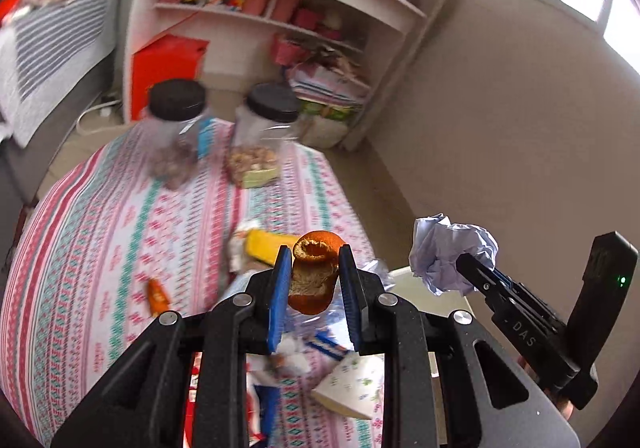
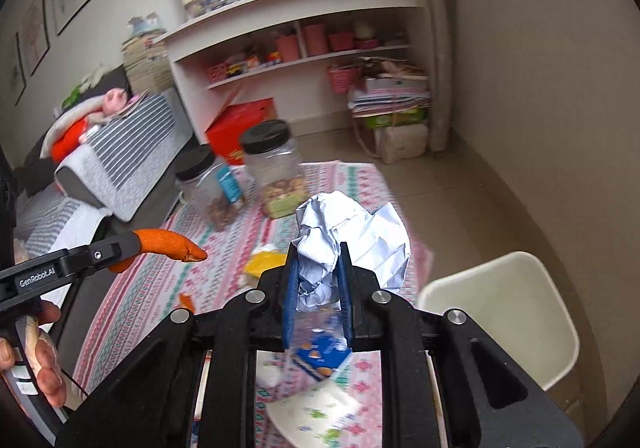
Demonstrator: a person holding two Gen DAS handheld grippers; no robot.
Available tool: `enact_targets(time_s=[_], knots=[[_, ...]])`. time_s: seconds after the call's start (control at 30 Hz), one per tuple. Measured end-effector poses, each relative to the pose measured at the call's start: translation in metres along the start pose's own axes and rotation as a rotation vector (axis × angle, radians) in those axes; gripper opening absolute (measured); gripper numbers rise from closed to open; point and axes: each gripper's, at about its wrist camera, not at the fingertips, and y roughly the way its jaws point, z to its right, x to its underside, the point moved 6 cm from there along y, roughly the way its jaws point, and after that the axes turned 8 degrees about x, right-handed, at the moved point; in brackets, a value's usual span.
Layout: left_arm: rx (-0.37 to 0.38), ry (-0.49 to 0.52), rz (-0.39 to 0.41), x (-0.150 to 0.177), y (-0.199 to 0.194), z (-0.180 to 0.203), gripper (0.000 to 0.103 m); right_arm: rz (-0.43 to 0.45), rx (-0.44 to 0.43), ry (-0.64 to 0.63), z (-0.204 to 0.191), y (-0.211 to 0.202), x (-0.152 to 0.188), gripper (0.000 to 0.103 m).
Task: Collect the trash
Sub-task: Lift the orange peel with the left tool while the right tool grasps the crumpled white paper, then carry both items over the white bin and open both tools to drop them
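Curled orange peel is pinched between the left gripper blue pads, up above the pink patterned tablecloth. Over on the right, the right gripper is clamped on a crumpled white paper ball. Two black-lidded clear plastic jars sit at the table's far end.

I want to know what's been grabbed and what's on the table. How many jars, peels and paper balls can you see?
Jars with black lids: 2
Orange peel pieces: 2, held, on cloth
Crumpled paper balls: 1
Total: 5
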Motion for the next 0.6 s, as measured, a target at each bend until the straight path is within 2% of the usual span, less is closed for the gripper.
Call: enact_targets(time_s=[0.3,0.6], knots=[[0.036,0.102,-0.024,0.007,0.031,0.065,0.024,0.001,0.118,0.102,0.082,-0.012,0.002,0.017],[0.099,0.181,-0.051,0.018,0.060,0.132,0.024,-0.106,0.209,0.192,0.154,0.002,0.023,0.017]])
